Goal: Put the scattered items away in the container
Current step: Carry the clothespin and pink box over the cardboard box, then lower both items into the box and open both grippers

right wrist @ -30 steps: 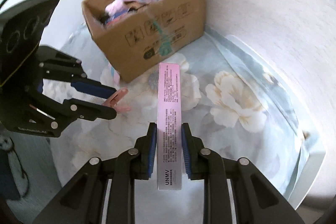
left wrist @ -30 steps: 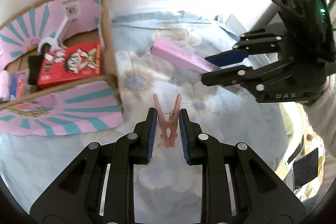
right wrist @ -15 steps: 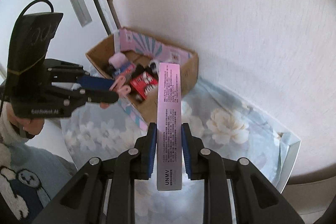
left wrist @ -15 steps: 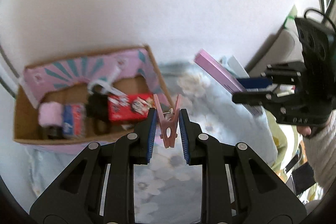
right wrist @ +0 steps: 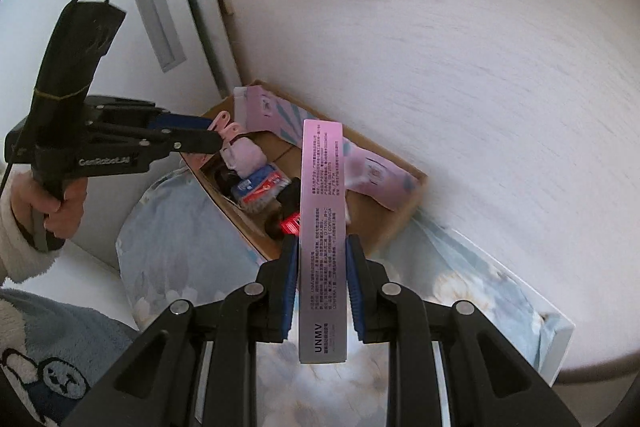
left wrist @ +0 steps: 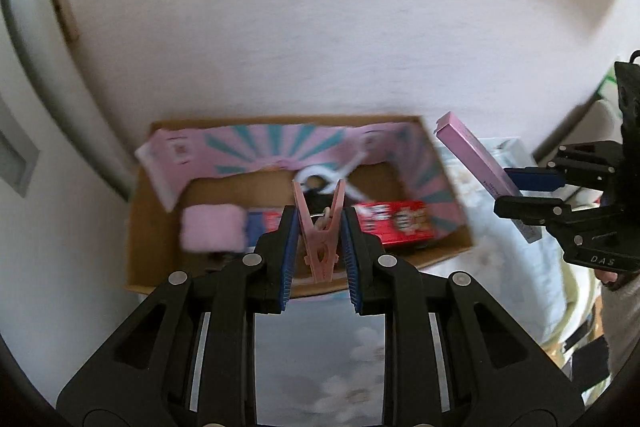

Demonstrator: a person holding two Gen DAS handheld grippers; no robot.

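Against the wall, the cardboard box [left wrist: 148, 227] sits open on a flowered bedsheet [right wrist: 176, 227], its pink flaps [left wrist: 280, 147] folded in. Inside lie a pink roll [left wrist: 212, 229], a red packet [left wrist: 404, 223] and a white hook [left wrist: 324, 183]. Over the box's near rim, the left gripper [left wrist: 320, 227] has its fingers [left wrist: 289, 247] pressed narrow on a pink clothespin [left wrist: 320, 239], tips up. To the right, just beside the box, the right gripper [right wrist: 322, 267] clamps a long pink carton [right wrist: 323, 227] between its fingers [right wrist: 290, 271], the far end reaching over the box.
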